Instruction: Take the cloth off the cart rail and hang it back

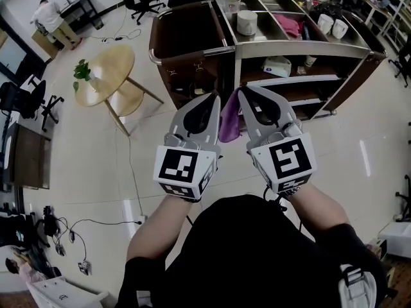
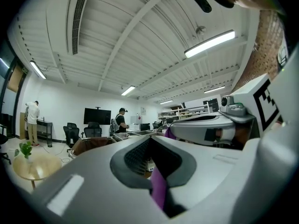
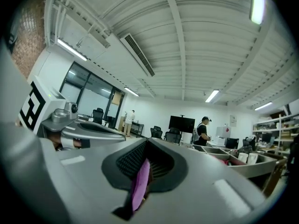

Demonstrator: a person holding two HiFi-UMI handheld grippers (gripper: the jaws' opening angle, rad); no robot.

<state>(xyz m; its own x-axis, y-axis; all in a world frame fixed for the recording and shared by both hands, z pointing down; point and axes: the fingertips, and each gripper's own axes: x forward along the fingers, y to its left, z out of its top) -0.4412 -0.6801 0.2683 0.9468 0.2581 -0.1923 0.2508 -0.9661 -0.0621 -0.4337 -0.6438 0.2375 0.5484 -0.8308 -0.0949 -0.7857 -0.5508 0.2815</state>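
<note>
A purple cloth (image 1: pixel 229 119) hangs between my two grippers, held up in front of the brown cart (image 1: pixel 192 34). My left gripper (image 1: pixel 214 100) is shut on one edge of it, and in the left gripper view the cloth (image 2: pixel 159 190) shows pinched between the jaws of that gripper (image 2: pixel 152 143). My right gripper (image 1: pixel 246 92) is shut on the other edge; the right gripper view shows the cloth (image 3: pixel 140 180) caught in its own jaws (image 3: pixel 147 144). The cart's metal rail (image 1: pixel 186 54) runs just beyond the gripper tips. The cloth does not touch the rail.
The cart's top tray holds a mug (image 1: pixel 246 22), a pink cloth (image 1: pixel 290 24) and white cups (image 1: pixel 332 24). A round wooden table (image 1: pixel 112 69) with a small plant (image 1: pixel 81 70) stands to the left. Cables lie on the floor at the lower left. People stand far off.
</note>
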